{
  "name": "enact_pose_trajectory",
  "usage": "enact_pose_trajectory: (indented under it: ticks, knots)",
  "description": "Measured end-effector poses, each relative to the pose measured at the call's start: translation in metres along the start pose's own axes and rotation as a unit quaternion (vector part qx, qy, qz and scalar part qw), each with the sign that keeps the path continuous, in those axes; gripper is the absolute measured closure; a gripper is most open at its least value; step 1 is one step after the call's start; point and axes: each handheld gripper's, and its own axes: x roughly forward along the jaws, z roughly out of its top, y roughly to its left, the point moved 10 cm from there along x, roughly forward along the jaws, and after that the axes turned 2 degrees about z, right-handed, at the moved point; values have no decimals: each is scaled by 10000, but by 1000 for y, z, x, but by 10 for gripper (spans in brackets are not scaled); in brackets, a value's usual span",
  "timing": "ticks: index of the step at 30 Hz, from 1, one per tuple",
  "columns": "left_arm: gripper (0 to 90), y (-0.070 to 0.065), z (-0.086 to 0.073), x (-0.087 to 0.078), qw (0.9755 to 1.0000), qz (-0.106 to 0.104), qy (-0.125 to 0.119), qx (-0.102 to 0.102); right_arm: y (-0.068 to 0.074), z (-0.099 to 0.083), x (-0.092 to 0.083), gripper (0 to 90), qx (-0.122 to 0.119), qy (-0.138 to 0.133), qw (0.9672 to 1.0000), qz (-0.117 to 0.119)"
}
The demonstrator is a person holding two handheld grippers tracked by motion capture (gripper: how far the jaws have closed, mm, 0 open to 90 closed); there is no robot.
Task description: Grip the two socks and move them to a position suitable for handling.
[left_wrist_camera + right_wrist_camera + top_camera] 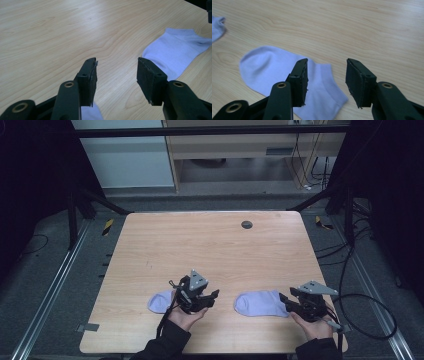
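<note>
Two lilac socks [261, 303] flat on worktop [210, 250], left claw [212, 296] and right claw [286, 301] released, empty; next, probably nipping right sock's cuff.

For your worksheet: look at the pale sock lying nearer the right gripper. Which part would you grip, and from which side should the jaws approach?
Probably the cuff end of the right sock, approached from the right gripper side. The sock lies flat on the table with its rounded toe pointing toward the left gripper and its open cuff edge just before the right jaws, which stand open with nothing between them.
</note>
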Motion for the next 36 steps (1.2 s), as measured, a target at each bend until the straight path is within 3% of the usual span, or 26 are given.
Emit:
enact_pose_trajectory:
  ticks: [7, 15, 26, 36]
  knots:
    - [511, -23, 1, 26, 9998, -130, 109, 71, -16, -16, 6, 561, 88, 193, 9998, -53]
    - [540, -45, -4, 54, 9991, -251, 317, 89, -20, -27, 15, 595, 152, 432, 9989, -38]
    - [662, -54, -19, 75, 9973, -256, 683, 93, -21, -41, 29, 661, 220, 834, 9963, 41]
    - [878, -57, -22, 79, 9965, -246, 793, 84, -17, -42, 30, 835, 250, 989, 9948, 84]
